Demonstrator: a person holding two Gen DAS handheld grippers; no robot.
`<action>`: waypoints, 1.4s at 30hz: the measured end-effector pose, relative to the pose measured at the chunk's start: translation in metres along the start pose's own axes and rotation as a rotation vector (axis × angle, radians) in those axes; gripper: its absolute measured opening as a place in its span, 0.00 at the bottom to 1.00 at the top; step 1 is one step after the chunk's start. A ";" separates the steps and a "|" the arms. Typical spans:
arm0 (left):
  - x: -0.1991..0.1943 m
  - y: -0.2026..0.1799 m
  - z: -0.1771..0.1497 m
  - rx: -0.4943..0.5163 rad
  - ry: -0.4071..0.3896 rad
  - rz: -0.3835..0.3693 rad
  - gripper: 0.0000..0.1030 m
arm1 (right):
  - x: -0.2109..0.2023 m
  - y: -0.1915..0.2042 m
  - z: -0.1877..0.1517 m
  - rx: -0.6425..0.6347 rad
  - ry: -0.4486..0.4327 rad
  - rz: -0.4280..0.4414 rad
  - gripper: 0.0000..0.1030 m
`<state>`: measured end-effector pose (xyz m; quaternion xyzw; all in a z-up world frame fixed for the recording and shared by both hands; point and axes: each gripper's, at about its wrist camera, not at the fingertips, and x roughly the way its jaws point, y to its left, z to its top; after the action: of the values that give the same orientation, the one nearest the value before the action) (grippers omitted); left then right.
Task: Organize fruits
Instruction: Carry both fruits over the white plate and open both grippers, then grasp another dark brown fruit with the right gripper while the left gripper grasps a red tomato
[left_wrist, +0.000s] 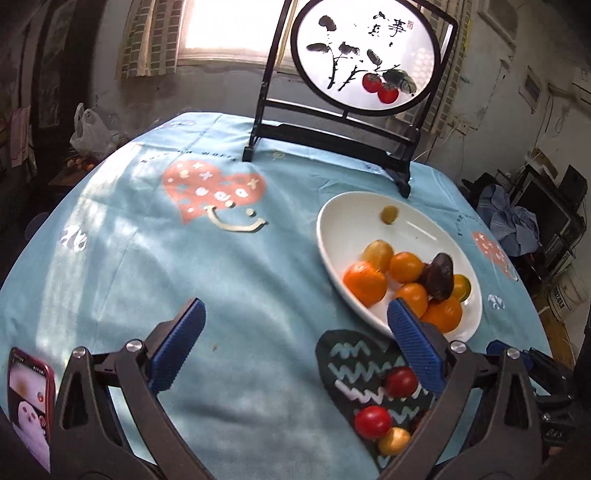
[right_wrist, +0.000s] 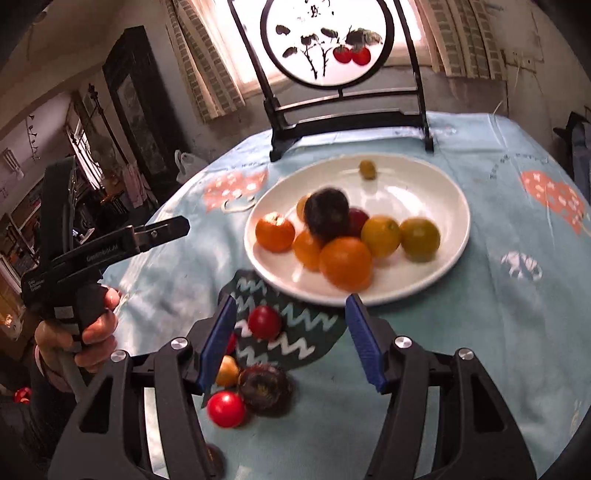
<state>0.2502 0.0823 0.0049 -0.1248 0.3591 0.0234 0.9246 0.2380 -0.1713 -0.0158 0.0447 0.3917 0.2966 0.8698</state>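
A white oval plate (left_wrist: 343, 221) (right_wrist: 436, 192) holds several oranges (left_wrist: 365, 282) (right_wrist: 345, 262), a dark avocado (left_wrist: 439, 275) (right_wrist: 327, 214) and a small green fruit (left_wrist: 389, 214) (right_wrist: 368, 169). Loose on the cloth near the plate lie red tomatoes (left_wrist: 372, 421) (right_wrist: 264, 322), a small yellow fruit (left_wrist: 393, 440) (right_wrist: 227, 371) and a dark round fruit (right_wrist: 265, 387). My left gripper (left_wrist: 295, 343) is open and empty, left of the plate. My right gripper (right_wrist: 291, 339) is open and empty above the loose fruits.
A black stand with a round painted screen (left_wrist: 365, 55) (right_wrist: 325, 40) stands at the table's far side. A light blue cloth (left_wrist: 184, 266) covers the round table. A phone (left_wrist: 31, 398) sits at the left edge. The left hand-held gripper shows in the right wrist view (right_wrist: 110, 247).
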 end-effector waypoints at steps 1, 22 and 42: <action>-0.001 0.003 -0.003 -0.001 0.007 0.013 0.98 | 0.003 0.004 -0.007 0.003 0.031 0.008 0.60; -0.014 -0.019 -0.019 0.163 -0.023 0.087 0.98 | 0.029 0.011 -0.035 -0.012 0.206 0.009 0.47; -0.019 -0.021 -0.025 0.252 0.074 -0.109 0.87 | 0.018 -0.006 -0.026 0.083 0.129 0.034 0.41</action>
<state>0.2223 0.0568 0.0038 -0.0277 0.3858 -0.0769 0.9189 0.2317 -0.1705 -0.0475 0.0681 0.4581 0.2969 0.8351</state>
